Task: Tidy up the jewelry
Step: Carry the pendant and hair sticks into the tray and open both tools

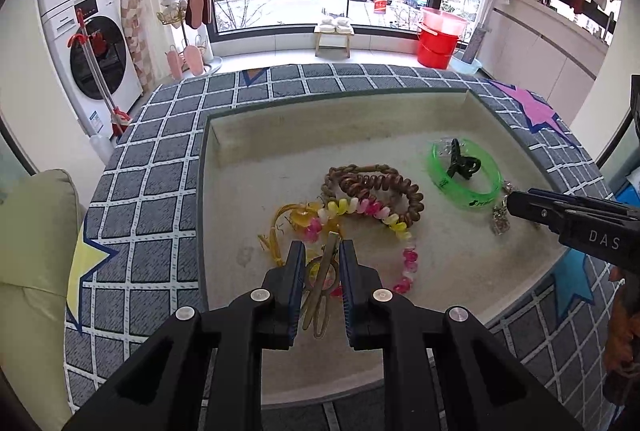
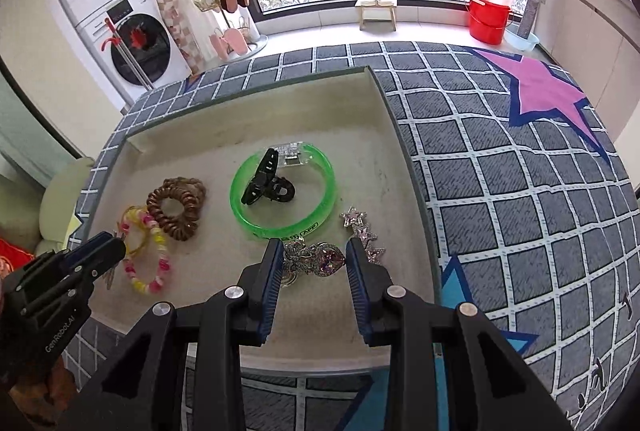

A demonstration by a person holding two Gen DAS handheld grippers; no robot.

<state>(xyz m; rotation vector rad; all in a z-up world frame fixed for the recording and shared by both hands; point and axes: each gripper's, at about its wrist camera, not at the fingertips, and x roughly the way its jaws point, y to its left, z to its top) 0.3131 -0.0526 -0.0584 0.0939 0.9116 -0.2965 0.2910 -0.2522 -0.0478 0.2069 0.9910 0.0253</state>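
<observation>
A beige tray holds the jewelry. My left gripper is open, its fingers on either side of a gold hair clip, with a pink-yellow bead bracelet and a brown spiral hair tie just beyond. My right gripper is open around a sparkly purple heart brooch. A green bangle with a black claw clip lies ahead of it, and a star hair clip lies to the right.
The tray rests on a grey checked cloth with pink, blue and yellow stars. Each gripper shows at the edge of the other's view: the right one in the left wrist view, the left one in the right wrist view. A washer and red bucket stand beyond.
</observation>
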